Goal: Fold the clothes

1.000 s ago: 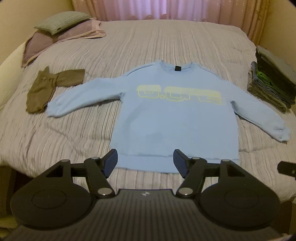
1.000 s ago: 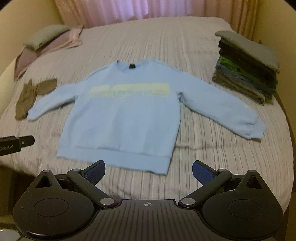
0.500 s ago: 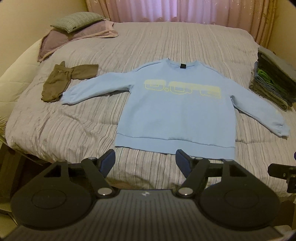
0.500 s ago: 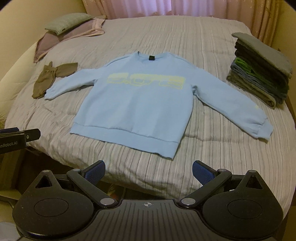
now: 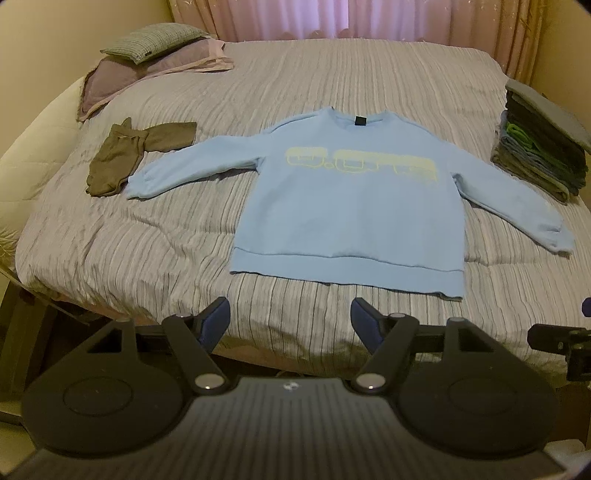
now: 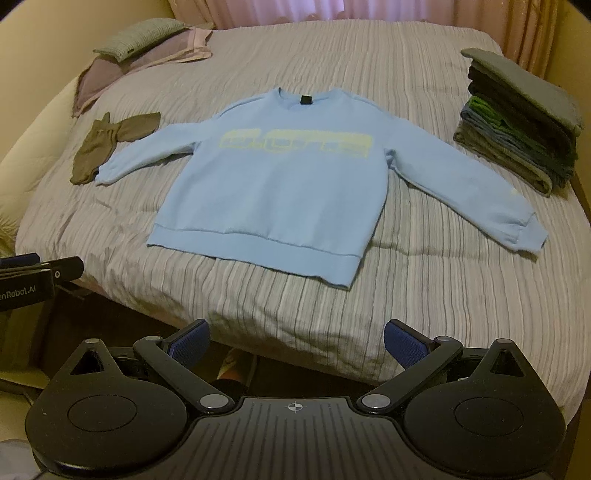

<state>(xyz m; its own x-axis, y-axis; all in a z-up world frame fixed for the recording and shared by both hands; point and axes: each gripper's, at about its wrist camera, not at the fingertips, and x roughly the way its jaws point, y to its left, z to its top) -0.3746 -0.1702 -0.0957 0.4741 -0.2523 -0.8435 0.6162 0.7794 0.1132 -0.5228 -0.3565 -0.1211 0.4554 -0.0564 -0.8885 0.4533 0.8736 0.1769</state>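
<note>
Lying flat and face up on the striped bedspread [image 5: 155, 258], the light blue sweatshirt [image 5: 354, 210] is spread out well ahead of both tools, its hem toward them and its collar on the far side, with pale yellow lettering [image 5: 362, 164] across the chest. The left gripper [image 5: 290, 319] hangs off the near edge of the bed with its blue-padded fingers [image 5: 216, 317] spread wide and nothing between them; the sweatshirt's hem sits just beyond and slightly to the right of that gap, not touching it. The right gripper [image 6: 295, 343] is likewise spread wide and empty, below the bed's near edge, with the hem ahead and a little to the left. Both sleeves are stretched outward: one reaches ahead-left, its cuff just beside a crumpled olive-brown garment [image 5: 125, 158], and the other angles ahead-right with its cuff lying toward the right edge of the bed. Farther ahead on the right stands a stack of folded clothes [image 6: 517, 122] in dark grey, green and blue, apart from the right sleeve. Far ahead on the left are pillows [image 5: 147, 55], a greenish-grey one on top of a mauve one, and pink curtains [image 5: 332, 18] hang behind the bed. In the right wrist view, part of the left tool shows at the left edge.
</note>
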